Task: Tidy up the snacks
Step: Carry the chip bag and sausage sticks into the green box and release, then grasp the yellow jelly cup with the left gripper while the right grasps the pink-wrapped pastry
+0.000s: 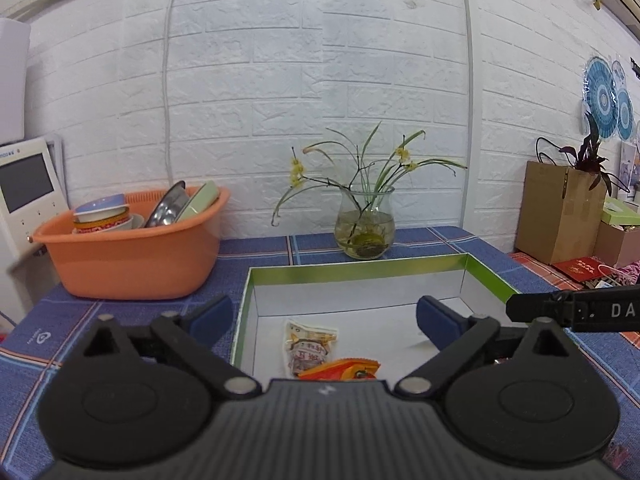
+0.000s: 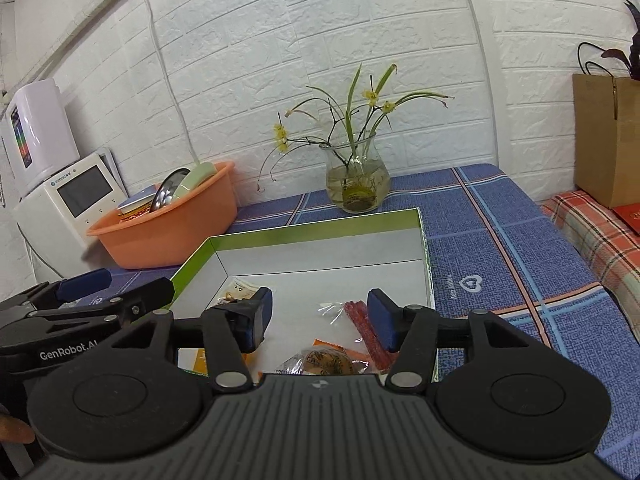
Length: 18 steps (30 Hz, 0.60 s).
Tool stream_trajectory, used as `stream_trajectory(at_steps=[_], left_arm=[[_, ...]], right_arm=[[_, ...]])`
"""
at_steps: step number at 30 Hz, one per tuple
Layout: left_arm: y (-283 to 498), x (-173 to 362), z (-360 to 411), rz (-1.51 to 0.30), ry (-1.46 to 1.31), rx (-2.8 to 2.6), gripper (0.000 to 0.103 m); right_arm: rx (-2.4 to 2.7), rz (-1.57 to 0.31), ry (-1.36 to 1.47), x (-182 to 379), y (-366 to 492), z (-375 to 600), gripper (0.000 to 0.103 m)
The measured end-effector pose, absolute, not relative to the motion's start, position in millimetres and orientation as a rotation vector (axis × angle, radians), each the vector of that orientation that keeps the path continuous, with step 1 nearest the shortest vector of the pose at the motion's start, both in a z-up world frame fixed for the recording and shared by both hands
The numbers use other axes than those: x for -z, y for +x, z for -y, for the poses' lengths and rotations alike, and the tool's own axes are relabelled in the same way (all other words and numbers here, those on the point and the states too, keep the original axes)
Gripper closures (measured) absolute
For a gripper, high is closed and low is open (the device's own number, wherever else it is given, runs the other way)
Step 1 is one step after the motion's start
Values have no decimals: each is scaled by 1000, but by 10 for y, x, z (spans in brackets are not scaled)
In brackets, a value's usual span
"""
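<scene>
A shallow box with a green rim (image 1: 360,270) (image 2: 320,229) and a white floor lies on the blue checked cloth. Inside it lie a pale printed snack packet (image 1: 308,344) (image 2: 240,290), an orange packet (image 1: 348,370) (image 2: 330,346), a round brown wrapped snack (image 2: 324,360) and a clear pack of red sticks (image 2: 362,320). My left gripper (image 1: 324,320) stands open over the box's near left part, nothing between its blue pads. My right gripper (image 2: 320,316) is open above the snacks, touching none. The left gripper (image 2: 116,290) shows at the left of the right wrist view.
An orange basin (image 1: 132,256) (image 2: 172,236) with bowls and plates stands at the back left. A glass vase (image 1: 365,224) (image 2: 357,184) with flowers is behind the box. A white appliance (image 1: 24,192) (image 2: 72,200) is at far left, a brown paper bag (image 1: 560,216) (image 2: 608,140) at right.
</scene>
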<state>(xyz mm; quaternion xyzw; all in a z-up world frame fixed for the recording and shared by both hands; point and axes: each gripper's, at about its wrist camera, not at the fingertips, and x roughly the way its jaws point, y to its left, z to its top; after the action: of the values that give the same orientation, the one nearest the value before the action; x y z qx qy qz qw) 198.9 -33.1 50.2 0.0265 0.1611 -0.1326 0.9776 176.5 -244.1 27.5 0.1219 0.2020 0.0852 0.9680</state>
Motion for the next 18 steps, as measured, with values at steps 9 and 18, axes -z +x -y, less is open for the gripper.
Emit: stream_trajectory(at_steps=[9,18], left_arm=[[1354,-511,23,-305,46,232,1],[485,-189,-324,-366,5,191,0]], right_arm=[[-136,-373,169,-206,1120,2616,0],[-119,-435,135,153,754,2652,0]])
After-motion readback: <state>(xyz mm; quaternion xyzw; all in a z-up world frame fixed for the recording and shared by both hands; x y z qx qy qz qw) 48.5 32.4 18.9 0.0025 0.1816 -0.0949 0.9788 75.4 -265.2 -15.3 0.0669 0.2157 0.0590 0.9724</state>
